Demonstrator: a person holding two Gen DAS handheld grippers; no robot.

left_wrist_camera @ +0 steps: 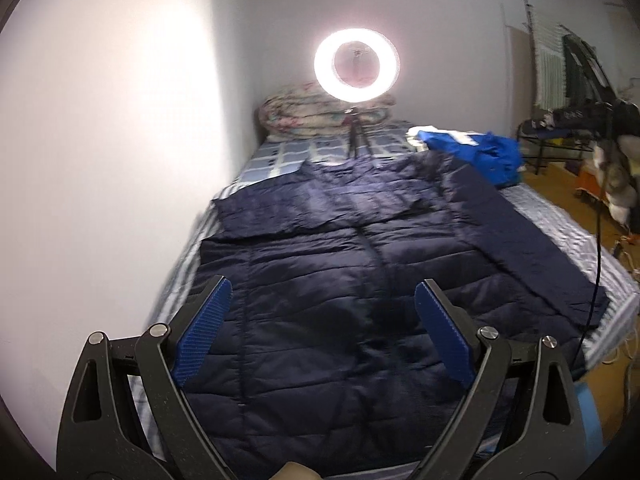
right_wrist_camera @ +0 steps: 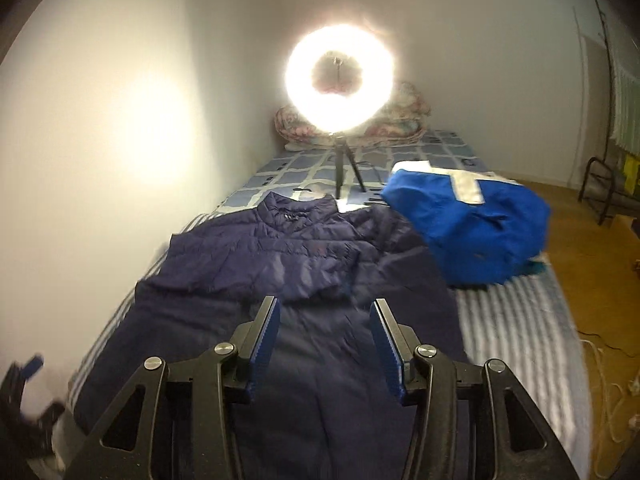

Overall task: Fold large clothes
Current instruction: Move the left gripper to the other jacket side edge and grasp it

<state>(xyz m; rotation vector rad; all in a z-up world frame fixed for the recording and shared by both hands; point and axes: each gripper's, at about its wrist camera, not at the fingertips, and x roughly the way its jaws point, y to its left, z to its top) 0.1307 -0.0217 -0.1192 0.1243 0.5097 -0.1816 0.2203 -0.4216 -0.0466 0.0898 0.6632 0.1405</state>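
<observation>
Navy jacket (left_wrist_camera: 320, 280) lies flat mid-bed (left_wrist_camera: 560, 224), one sleeve folded across the chest, the other running toward the bed's right edge. Left tongs (left_wrist_camera: 323, 296) spread wide, empty, above it. Right tongs (right_wrist_camera: 325, 312) part-spread, empty. Blue jacket (right_wrist_camera: 468, 232) bunched at right edge.

I see a navy quilted puffer jacket (left_wrist_camera: 320, 264) spread flat on the bed (right_wrist_camera: 516, 320), one sleeve folded across its chest, collar toward the ring light (left_wrist_camera: 357, 65).
</observation>
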